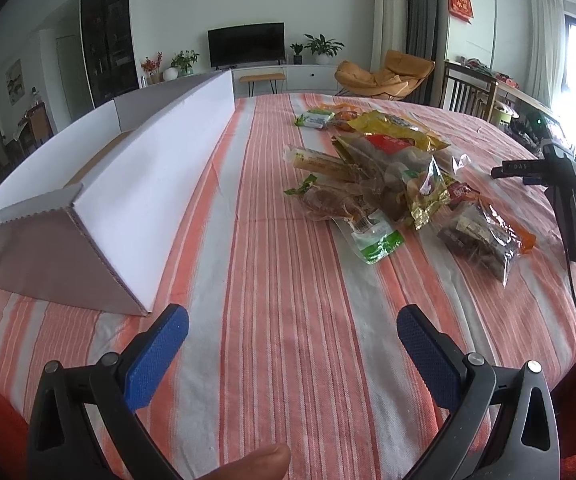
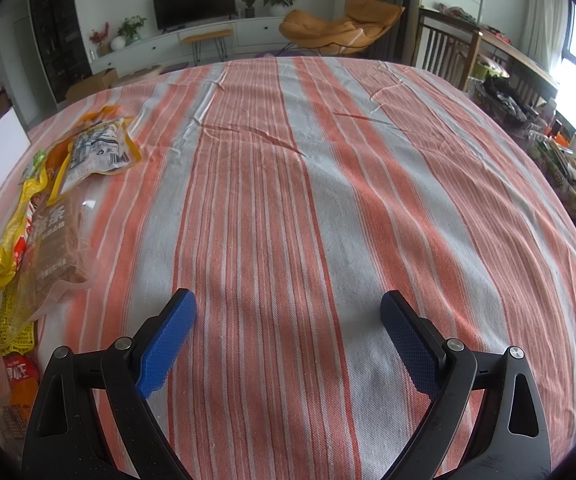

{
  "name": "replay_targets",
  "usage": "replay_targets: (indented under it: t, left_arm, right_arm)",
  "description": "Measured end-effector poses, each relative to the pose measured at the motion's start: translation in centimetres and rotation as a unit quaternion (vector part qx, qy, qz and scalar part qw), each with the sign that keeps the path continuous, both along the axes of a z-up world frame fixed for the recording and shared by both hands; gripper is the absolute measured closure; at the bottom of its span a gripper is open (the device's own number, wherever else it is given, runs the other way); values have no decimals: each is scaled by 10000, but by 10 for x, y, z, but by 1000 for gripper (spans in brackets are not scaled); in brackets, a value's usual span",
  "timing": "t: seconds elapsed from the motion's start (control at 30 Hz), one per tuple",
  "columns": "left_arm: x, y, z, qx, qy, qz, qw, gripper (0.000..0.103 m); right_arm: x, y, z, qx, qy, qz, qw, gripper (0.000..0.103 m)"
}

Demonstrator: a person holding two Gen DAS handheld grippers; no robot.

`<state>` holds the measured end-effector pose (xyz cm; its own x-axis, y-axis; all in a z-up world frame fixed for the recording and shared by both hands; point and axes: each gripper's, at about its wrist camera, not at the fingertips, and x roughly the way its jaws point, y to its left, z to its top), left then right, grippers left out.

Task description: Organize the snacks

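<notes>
Clearly, the snack pile (image 1: pixel 388 184) lies ahead and to the right of the left hand-held gripper (image 1: pixel 292 332), on the striped cloth of the counter (image 1: pixel 280 264), while the long white box (image 1: pixel 156 168) runs along the left side of that view, its near end just beside the left finger and its long axis stretching away toward the far edge. The left hand-held gripper hangs spread wide with nothing between its blue pads (image 1: pixel 160 356).

From the right wrist view, the same snacks (image 2: pixel 60 208) sit at the far left edge, so the right hand-held gripper (image 2: pixel 288 332) faces bare cloth and would have to swing left to reach them. It too is spread wide and carries nothing.

By my reading, nothing has gone into the box yet. The nearest packet to the left hand-held gripper is the green-ended bag (image 1: pixel 372 240), lying slantwise with its long axis pointing away and leftward. In the left view, the right hand-held gripper shows as a dark shape beside the dark packet (image 1: pixel 484 240), so it seems closer to that end of the heap.
</notes>
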<state>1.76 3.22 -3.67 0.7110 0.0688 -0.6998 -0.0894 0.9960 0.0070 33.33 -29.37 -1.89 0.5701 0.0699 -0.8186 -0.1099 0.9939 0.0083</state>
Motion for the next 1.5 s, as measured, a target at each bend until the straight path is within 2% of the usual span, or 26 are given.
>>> replay_targets:
  t: [0.17,0.9,1.5]
  left_arm:
    - [-3,-2,2,105,-88,-42,9999,0]
    - [1,7,0,43,12,101,9999,0]
    - [17,7,-27,216,554,254,9979,0]
  right_arm:
    - [1,0,0,1,0,0,10000,7]
    - [0,0,0,1,-1,1,10000,7]
    - [0,0,0,2,-2,0,10000,7]
